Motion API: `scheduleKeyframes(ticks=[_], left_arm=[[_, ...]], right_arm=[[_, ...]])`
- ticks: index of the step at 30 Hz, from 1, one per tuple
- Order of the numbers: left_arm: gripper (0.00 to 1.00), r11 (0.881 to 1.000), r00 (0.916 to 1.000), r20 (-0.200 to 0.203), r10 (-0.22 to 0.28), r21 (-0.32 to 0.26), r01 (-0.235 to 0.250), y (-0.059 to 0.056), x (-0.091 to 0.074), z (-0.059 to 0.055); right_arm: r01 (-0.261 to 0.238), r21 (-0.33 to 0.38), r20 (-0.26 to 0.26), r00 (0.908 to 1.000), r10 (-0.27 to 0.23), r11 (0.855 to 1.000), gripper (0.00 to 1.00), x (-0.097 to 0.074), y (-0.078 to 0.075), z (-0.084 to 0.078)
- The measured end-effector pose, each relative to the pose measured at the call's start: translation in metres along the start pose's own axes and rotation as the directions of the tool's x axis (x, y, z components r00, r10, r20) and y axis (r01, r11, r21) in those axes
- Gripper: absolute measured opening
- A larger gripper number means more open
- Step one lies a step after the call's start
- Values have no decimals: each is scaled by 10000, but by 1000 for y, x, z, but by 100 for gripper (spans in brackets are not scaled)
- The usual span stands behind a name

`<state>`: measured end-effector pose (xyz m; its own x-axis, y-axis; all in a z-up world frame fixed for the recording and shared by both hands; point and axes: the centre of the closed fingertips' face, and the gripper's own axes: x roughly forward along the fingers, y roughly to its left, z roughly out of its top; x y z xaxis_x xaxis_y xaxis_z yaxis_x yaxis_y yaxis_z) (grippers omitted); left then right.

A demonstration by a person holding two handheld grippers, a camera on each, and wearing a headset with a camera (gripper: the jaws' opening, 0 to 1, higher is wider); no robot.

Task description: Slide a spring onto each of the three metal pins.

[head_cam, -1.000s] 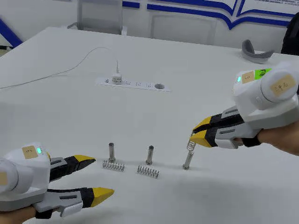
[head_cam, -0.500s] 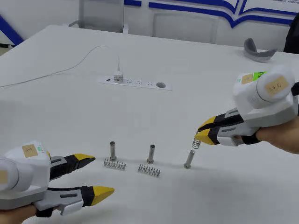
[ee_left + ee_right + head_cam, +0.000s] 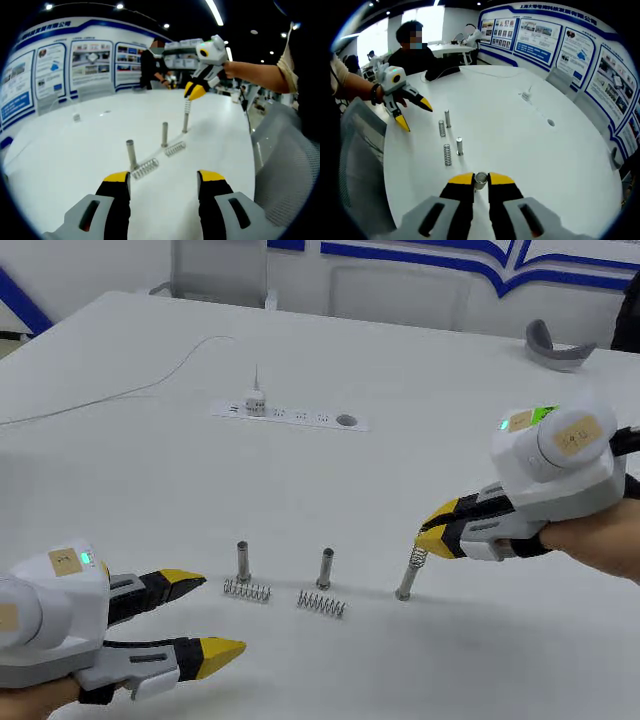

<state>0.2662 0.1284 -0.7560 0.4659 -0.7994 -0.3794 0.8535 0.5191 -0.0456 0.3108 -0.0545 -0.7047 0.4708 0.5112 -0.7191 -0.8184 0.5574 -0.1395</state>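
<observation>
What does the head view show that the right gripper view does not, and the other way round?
Head view adds: the grey curved band at the white table's far edge, and the leaning third metal pin below the held coil spring. Right gripper view adds: a person in dark clothes beyond the table, and that spring's open end. Both: yellow-tipped right tongs shut on the spring, open left tongs, two bare upright pins, two loose springs beside them.

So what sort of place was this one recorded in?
Probably an office or exhibition-style meeting room rather than a workshop: a large white table with a power strip on it, and blue-framed information boards along the wall.
</observation>
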Motion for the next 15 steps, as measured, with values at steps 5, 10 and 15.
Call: scheduleKeyframes(ticks=[5,10,15], left_arm=[[54,10000,10000,5,12,-18,-12,1,-1,0],[54,10000,10000,10,6,-33,-6,1,-1,0],[53,10000,10000,15,-25,-8,25,0,0,0]], right_arm=[[-30,63,-27,10000,30,10000,11,5,1,-3],[29,32,-108,9999,-29,10000,11,11,0,-9],[82,43,-144,9999,-81,10000,11,18,1,-14]])
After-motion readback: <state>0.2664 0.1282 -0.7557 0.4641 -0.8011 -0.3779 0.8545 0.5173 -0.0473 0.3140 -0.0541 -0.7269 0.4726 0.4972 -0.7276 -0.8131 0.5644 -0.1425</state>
